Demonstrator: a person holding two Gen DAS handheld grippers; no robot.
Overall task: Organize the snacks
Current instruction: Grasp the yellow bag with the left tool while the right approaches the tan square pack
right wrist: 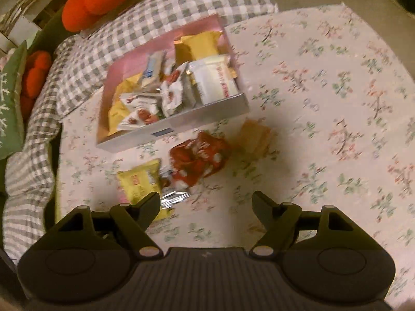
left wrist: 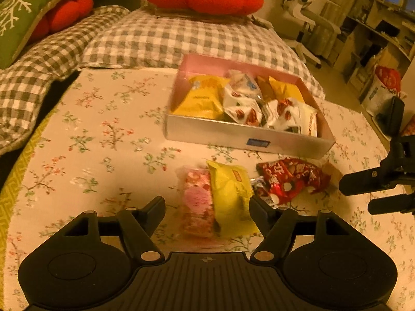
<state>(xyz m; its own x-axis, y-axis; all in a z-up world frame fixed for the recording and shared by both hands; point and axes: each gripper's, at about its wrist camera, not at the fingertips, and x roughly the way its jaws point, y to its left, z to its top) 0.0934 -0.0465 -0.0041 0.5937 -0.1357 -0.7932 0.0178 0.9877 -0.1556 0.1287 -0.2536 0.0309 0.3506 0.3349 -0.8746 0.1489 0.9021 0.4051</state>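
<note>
Warm-lit room: floral bedspread (left wrist: 103,134), checkered pillows (left wrist: 160,39), white chair (left wrist: 306,7).

**What we cannot see well**

We cannot read the print on the snack packets in the box (left wrist: 246,140). The pink packet (left wrist: 198,204) is blurred. The right tongs (left wrist: 384,189) are cut by the picture's edge.

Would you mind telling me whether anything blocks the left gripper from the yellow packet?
Nothing visible does: the left gripper is open with the yellow packet lying right between its fingers, beside a pink packet.
</note>
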